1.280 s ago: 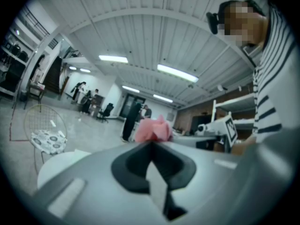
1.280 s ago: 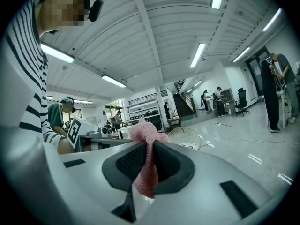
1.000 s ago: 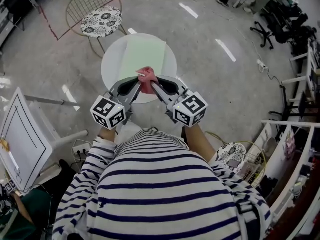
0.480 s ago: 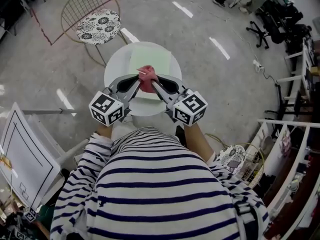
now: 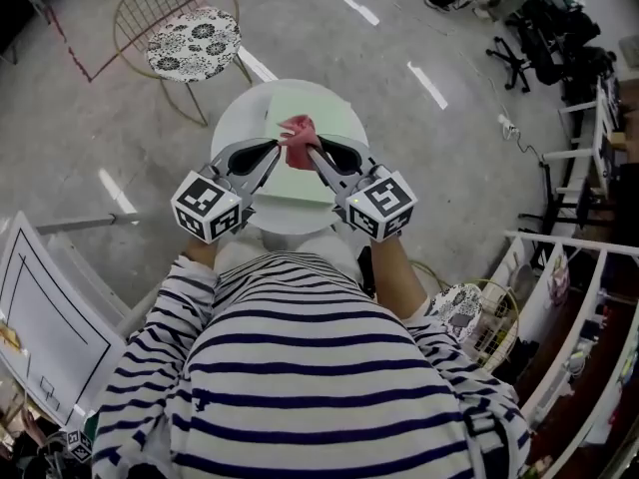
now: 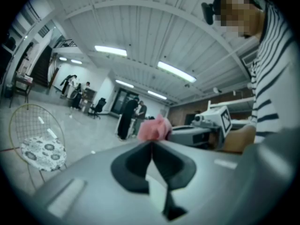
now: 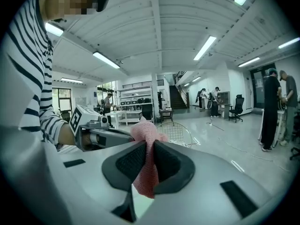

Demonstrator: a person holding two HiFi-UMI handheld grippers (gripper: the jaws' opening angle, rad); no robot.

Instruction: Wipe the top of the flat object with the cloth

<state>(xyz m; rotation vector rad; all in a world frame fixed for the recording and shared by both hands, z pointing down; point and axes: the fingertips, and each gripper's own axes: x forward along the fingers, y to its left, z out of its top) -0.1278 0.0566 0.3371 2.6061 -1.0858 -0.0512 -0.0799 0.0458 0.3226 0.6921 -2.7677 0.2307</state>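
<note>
A pale green flat sheet [image 5: 321, 108] lies on a small round white table [image 5: 226, 128]. A bunched pink cloth [image 5: 298, 131] hangs just above the sheet, where both grippers' tips meet. My right gripper [image 5: 313, 153] is shut on it; in the right gripper view the cloth [image 7: 146, 158] runs down between the jaws of my right gripper [image 7: 149, 144]. My left gripper [image 5: 278, 148] comes in from the left, jaws shut. In the left gripper view the cloth [image 6: 154, 128] sits just past the closed tips of my left gripper [image 6: 151, 143], with no cloth between the jaws.
A wire chair with a floral cushion [image 5: 195, 40] stands beyond the table. A second wire chair [image 5: 469, 312] is at my right, a white board [image 5: 40, 307] at my left. Shelving and office chairs [image 5: 539, 38] line the right side. People stand far off in the hall.
Both grippers have carried the cloth forward, from the sheet's near edge to over its middle. Both grippers' jaws look the same as before.
</note>
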